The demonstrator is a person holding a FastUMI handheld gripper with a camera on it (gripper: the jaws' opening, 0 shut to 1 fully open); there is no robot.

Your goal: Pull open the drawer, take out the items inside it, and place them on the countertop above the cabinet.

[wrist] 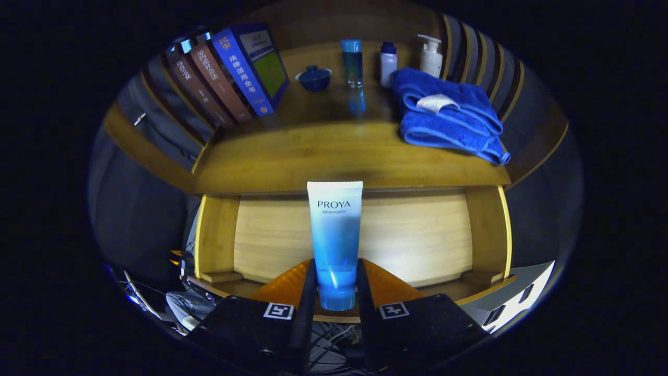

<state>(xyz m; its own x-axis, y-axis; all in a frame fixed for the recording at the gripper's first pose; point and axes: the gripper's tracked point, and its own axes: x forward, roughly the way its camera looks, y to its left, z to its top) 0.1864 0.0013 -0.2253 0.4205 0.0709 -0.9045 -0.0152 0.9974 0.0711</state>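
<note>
A blue tube [335, 243] stands upright, cap down, crimped end up, clamped at its lower end by both fingers of the gripper [336, 292], above the open drawer [349, 237]; likely mid-transfer, it next needs lifting onto the countertop [323, 156], short of the folded towel [449, 115]

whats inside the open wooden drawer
Bare pale wood shows on the open wooden drawer's floor. The blue and white squeeze tube, clamped in the tool, hides a strip of it.
</note>
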